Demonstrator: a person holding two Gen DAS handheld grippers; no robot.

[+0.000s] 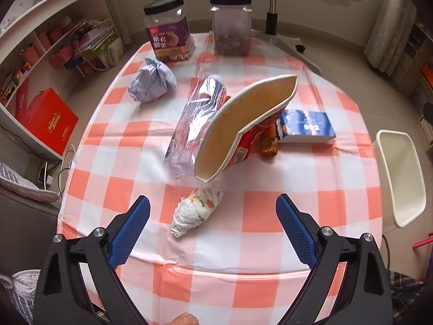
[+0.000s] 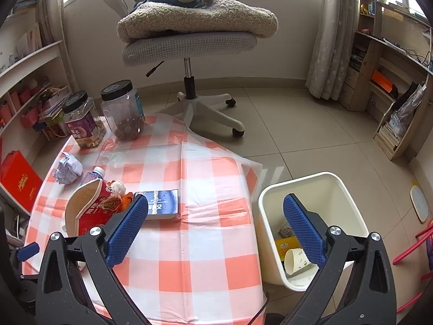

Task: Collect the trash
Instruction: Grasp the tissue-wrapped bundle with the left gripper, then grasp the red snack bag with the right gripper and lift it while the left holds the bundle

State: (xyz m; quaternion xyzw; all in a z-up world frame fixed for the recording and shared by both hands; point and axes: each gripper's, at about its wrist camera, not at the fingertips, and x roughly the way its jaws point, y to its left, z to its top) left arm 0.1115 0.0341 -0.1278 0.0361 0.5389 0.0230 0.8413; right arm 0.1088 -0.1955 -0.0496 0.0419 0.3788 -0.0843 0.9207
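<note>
My left gripper [image 1: 213, 205] is open and empty, just short of a crumpled white paper cupcake liner [image 1: 195, 211] on the checked tablecloth [image 1: 257, 216]. Behind it lie a crushed red instant-noodle cup [image 1: 243, 124], a flattened clear plastic bottle [image 1: 192, 124], a crumpled pale paper ball [image 1: 153, 82] and an orange wrapper [image 1: 269, 143]. My right gripper [image 2: 215, 205] is open and empty over the table's right edge, beside the white trash bin [image 2: 273, 233], which holds a paper cup [image 2: 296, 260] and small cartons. The noodle cup [image 2: 92, 205] and paper ball [image 2: 67, 169] also show in the right wrist view.
Two black-lidded clear jars [image 1: 169, 29] [image 1: 231, 24] stand at the table's far edge. A blue book [image 1: 305, 127] lies right of the noodle cup. An office chair [image 2: 189, 40] with a blanket stands beyond the table. Shelves [image 1: 54, 40] line the left wall; the bin [image 1: 400, 178] stands right of the table.
</note>
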